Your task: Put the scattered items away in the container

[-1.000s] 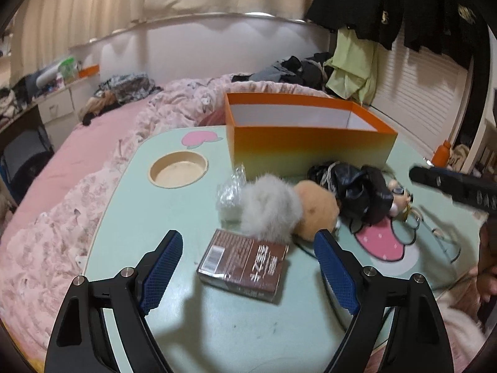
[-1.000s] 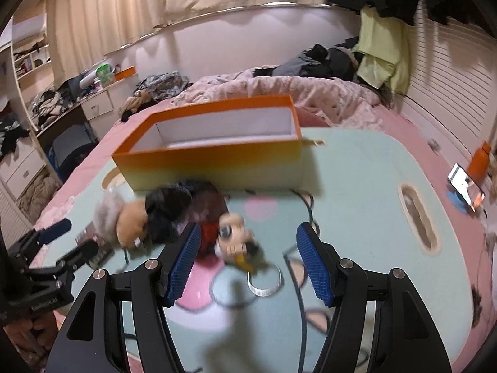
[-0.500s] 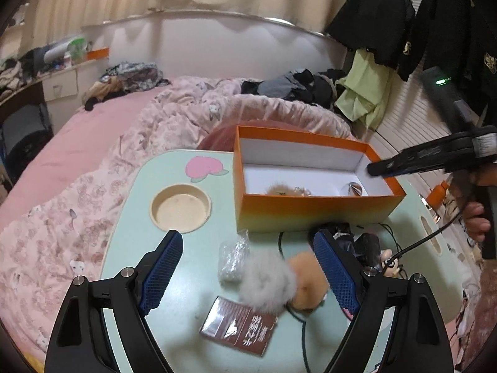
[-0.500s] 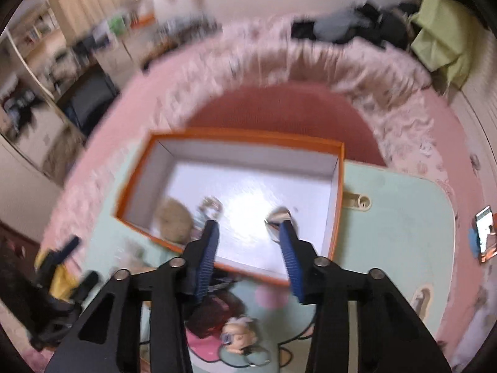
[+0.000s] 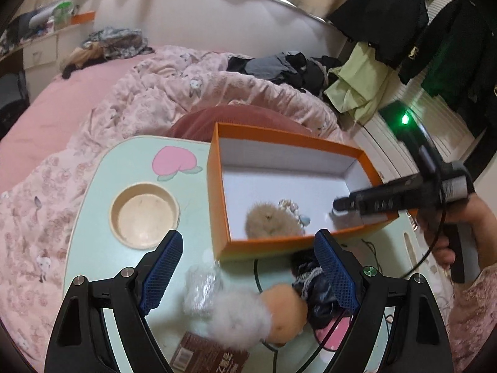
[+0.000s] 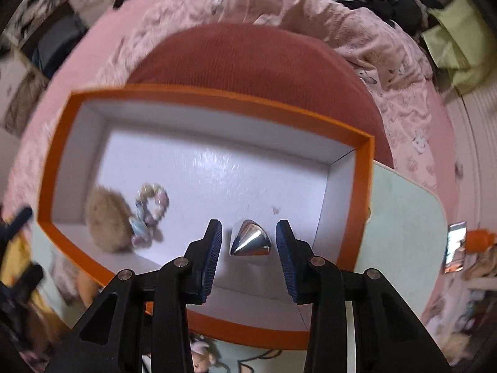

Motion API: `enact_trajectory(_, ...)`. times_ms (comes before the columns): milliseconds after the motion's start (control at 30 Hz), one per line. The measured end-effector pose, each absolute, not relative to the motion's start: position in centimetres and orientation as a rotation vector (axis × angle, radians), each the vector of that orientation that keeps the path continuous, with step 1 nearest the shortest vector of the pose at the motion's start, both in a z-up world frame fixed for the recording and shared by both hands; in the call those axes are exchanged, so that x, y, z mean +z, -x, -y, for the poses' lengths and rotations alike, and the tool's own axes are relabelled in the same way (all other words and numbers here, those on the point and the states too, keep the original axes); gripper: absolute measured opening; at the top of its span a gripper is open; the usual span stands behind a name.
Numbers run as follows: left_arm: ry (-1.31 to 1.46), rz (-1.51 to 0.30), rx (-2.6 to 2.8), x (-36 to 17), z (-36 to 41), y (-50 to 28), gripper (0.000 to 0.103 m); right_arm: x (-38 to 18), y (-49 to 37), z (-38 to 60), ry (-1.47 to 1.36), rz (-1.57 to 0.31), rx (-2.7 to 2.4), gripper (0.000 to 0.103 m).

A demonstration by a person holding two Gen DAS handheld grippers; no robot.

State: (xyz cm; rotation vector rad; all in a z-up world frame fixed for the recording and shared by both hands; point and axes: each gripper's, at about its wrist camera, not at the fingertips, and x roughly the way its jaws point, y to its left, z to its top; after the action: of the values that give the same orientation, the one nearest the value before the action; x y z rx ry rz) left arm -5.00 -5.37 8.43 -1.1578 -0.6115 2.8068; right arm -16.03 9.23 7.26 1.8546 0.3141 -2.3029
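Over the orange box [image 6: 366, 168] on the green surface [image 5: 124, 168]: right tongs [image 6: 248, 242] point down inside, narrowed, pads flanking a silver cone [image 6: 250, 242], contact unclear. Left tongs [image 5: 248, 270] gape empty above the near clutter, fluffy pompom [image 5: 239, 320] and dark doll [image 5: 313, 292], likely lining up next.

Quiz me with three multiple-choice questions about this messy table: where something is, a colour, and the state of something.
1. Where is the shiny metal cone?
A. inside the box
B. in the round cup recess
C. on the bed

2. What colour is the box's outside?
A. blue
B. orange
C. black

3. What is between the left hand-held gripper's fingers?
A. a brown packet
B. a bracelet
C. nothing gripped

Answers:
A, it rests on the white box floor.
B, the rim and walls are orange.
C, its blue pads stand wide apart above the table.
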Motion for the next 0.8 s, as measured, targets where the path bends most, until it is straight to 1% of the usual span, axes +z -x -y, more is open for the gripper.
enact_trajectory(67, 1.158, 0.605, 2.803, 8.5, 5.6, 5.6, 0.086, 6.8, 16.0, -8.7, -1.871, -0.379, -2.289, 0.036)
enact_trajectory(167, 1.163, 0.607, 2.788, 8.6, 5.9, 6.7, 0.086, 6.3, 15.9, -8.0, -1.882, -0.524, -2.314, 0.03)
enact_trajectory(233, 1.168, 0.614, 2.77, 8.5, 6.2, 7.4, 0.086, 6.4, 15.8, -7.9, -1.861, -0.542, -2.321, 0.03)
enact_trajectory(300, 1.171, 0.62, 2.75, 8.5, 6.5, 8.2, 0.086, 6.7, 15.7, -8.0, -1.838, -0.521, -2.342, 0.03)
enact_trajectory(367, 1.167, 0.616, 2.727, 8.8, 6.8, 9.0, 0.086, 7.7, 15.5, -8.7, -1.784, -0.413, -2.386, 0.03)
enact_trajectory(533, 1.162, 0.534, 2.701, 10.3, 7.5, 11.4, 0.086, 12.9, 12.4, -10.9, -1.473, -0.054, -2.556, 0.03)
enact_trajectory(667, 1.151, 0.483, 2.686, 11.3, 7.5, 13.2, 0.086, 14.8, 8.5, -12.7, -1.394, 0.132, -2.594, 0.03)
enact_trajectory(800, 1.204, 0.483, 2.639, 12.2, 7.2, 15.2, 0.086, 14.1, 5.0, -14.6, -1.422, 0.251, -2.593, 0.03)
